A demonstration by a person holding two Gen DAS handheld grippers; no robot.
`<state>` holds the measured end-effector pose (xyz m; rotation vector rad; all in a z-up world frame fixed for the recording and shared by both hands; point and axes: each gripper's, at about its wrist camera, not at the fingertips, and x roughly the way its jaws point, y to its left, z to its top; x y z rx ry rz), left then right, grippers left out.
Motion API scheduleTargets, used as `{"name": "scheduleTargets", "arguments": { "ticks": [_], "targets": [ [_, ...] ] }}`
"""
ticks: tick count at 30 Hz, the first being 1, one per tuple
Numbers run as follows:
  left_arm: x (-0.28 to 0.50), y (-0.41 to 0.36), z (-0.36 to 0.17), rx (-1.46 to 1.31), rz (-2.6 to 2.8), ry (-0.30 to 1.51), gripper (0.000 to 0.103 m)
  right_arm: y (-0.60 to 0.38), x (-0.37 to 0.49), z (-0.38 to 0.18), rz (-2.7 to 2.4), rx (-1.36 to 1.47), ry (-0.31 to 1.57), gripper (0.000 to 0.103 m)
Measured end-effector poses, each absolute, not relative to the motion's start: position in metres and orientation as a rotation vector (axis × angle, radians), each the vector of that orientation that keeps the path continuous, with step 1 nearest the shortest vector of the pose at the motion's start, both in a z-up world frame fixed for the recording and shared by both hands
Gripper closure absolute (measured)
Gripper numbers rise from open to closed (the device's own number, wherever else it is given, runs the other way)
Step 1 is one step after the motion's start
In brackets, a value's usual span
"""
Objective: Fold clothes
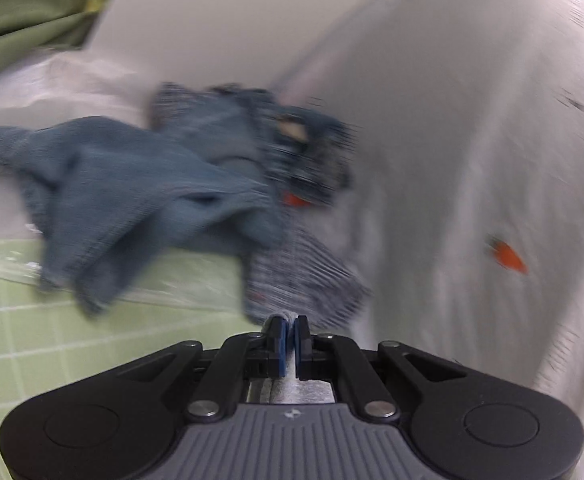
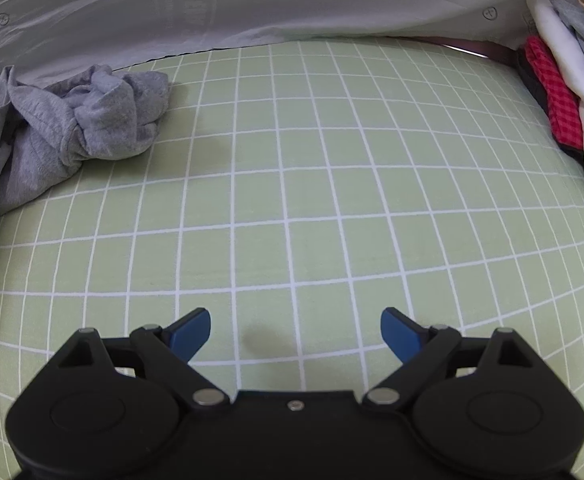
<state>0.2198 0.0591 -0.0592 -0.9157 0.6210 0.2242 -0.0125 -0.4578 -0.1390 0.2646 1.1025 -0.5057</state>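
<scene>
Two grippers, one load: my left gripper (image 1: pixel 287 330) is clamped on the striped garment (image 1: pixel 300 276), which trails off toward 12 o'clock, while the right gripper (image 2: pixel 296 330) hangs w/ fingers apart over bare green grid sheet (image 2: pixel 332 168), grey shirt (image 2: pixel 91 120) at 10.

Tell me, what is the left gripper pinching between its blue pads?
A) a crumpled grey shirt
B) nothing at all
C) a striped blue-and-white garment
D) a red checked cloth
C: in the left wrist view the left gripper is shut on an edge of the striped garment, which trails away from its tips.
</scene>
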Motion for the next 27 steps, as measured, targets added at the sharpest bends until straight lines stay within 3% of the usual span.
{"name": "scheduleTargets", "arguments": {
  "ticks": [8,15,18,25,27],
  "targets": [
    [0.215,0.104,-0.095,-0.811,0.303,0.798,0.098,-0.441,0.013,-0.129,-0.473,0.224,1.091,0.01],
    [0.2,0.072,-0.118,-0.67,0.212,0.931,0.069,-0.409,0.062,-0.115,-0.418,0.269,1.035,0.01],
    [0.198,0.052,-0.129,-0.619,0.154,0.996,0.065,-0.388,0.092,-0.106,-0.373,0.291,0.984,0.01],
    [0.202,0.022,-0.144,-0.504,0.051,1.062,0.07,-0.331,0.152,-0.096,-0.258,0.27,0.937,0.01],
    [0.208,0.023,-0.146,-0.482,0.04,1.062,0.097,-0.319,0.163,-0.096,-0.23,0.278,0.941,0.01]
  ]
}}
